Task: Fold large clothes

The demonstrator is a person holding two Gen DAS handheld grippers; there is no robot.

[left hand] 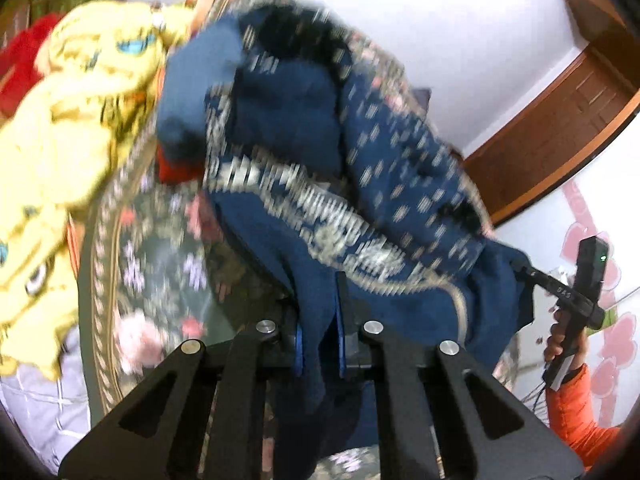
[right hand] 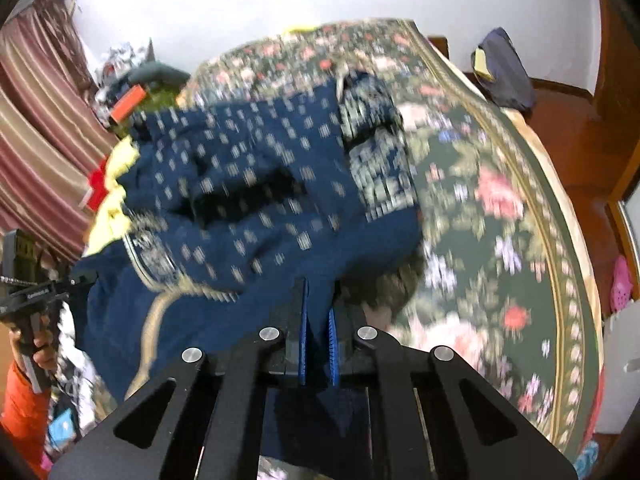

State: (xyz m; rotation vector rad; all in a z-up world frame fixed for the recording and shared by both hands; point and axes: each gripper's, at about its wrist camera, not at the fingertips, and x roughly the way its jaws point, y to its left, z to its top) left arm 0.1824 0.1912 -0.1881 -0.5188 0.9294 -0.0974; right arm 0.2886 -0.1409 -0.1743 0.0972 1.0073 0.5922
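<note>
The left gripper's (left hand: 319,320) fingers are clamped on a fold of the blue garment (left hand: 304,152), and the right gripper's (right hand: 318,320) fingers pinch another edge of it. The garment hangs bunched between them over the floral bedspread (right hand: 492,216), beside yellow cloth (left hand: 60,140). Both views are blurred.

L gripper (left hand: 319,312) clamped, R gripper (right hand: 318,316) clamped

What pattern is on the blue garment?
Small pale dashes, with an ornate pale border band on the blue garment; clearest in right wrist view.
</note>
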